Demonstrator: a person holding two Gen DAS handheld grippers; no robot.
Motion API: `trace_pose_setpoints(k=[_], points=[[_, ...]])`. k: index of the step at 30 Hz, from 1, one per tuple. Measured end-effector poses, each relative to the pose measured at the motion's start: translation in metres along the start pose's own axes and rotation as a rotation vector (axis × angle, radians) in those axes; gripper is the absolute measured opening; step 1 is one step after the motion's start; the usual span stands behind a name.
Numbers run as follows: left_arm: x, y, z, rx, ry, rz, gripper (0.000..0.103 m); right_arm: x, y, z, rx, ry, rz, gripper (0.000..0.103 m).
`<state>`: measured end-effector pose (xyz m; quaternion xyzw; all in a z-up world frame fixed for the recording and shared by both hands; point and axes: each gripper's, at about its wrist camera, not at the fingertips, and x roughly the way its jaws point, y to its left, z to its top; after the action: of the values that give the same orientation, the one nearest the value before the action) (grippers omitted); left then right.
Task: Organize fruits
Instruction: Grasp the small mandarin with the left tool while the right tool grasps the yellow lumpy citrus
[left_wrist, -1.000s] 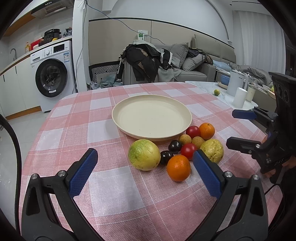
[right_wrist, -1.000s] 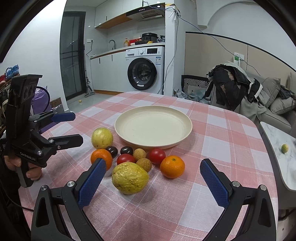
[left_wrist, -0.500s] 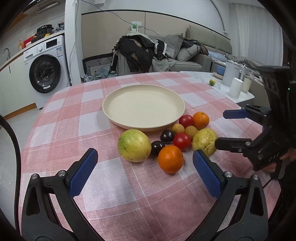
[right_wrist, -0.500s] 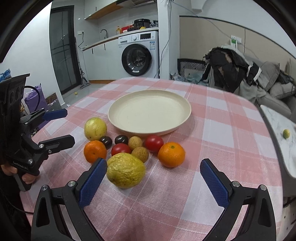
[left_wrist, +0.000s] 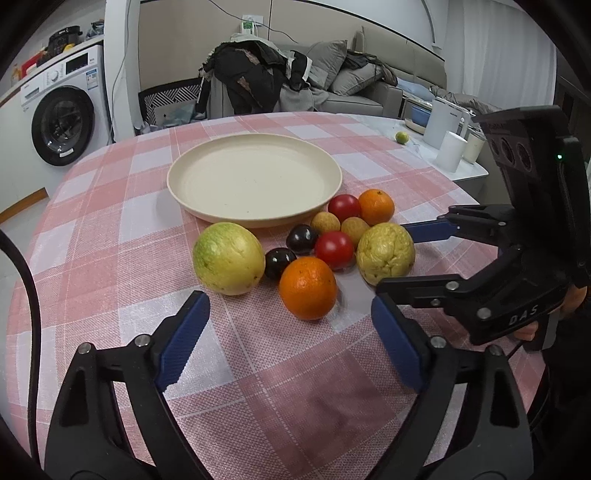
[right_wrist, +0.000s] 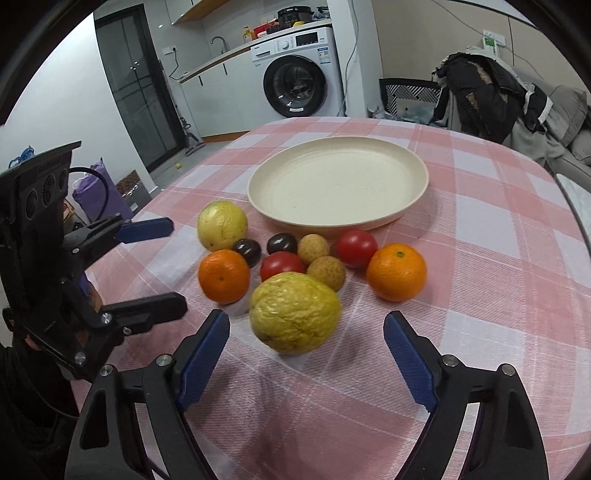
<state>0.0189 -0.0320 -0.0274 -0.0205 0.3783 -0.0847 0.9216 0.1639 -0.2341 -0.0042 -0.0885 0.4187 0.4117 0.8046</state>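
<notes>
Right wrist view alone shows the dark glass door (right_wrist: 136, 92); left wrist view alone shows the white kettle (left_wrist: 445, 122). Left gripper (left_wrist: 288, 336) held low, fingers wide, nothing held, aimed at the near round orange (left_wrist: 307, 288). Right gripper (right_wrist: 306, 350) likewise wide and unloaded, just short of the wrinkled yellow-green fruit (right_wrist: 294, 312), its long axis crosswise. Fruits cluster on the pink checked tablecloth (right_wrist: 480, 221) beside the empty cream round plate (right_wrist: 406, 210).

Left gripper (left_wrist: 290, 341) and right gripper (right_wrist: 306, 354): jaws spread wide, holding nothing.
</notes>
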Motion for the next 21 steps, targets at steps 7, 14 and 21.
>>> trace_pose_setpoints(k=[7, 14, 21], points=[[0.007, 0.0, 0.0, -0.028, 0.031, -0.062, 0.077, 0.015, 0.008, 0.002, 0.004, 0.046, 0.022, 0.074], [0.018, 0.0, 0.003, -0.073, 0.065, -0.104, 0.066, 0.017, 0.005, 0.004, 0.022, 0.044, 0.009, 0.055], [0.027, -0.001, 0.01, -0.122, 0.083, -0.146, 0.056, 0.009, 0.007, 0.001, 0.0, 0.022, -0.012, 0.054]])
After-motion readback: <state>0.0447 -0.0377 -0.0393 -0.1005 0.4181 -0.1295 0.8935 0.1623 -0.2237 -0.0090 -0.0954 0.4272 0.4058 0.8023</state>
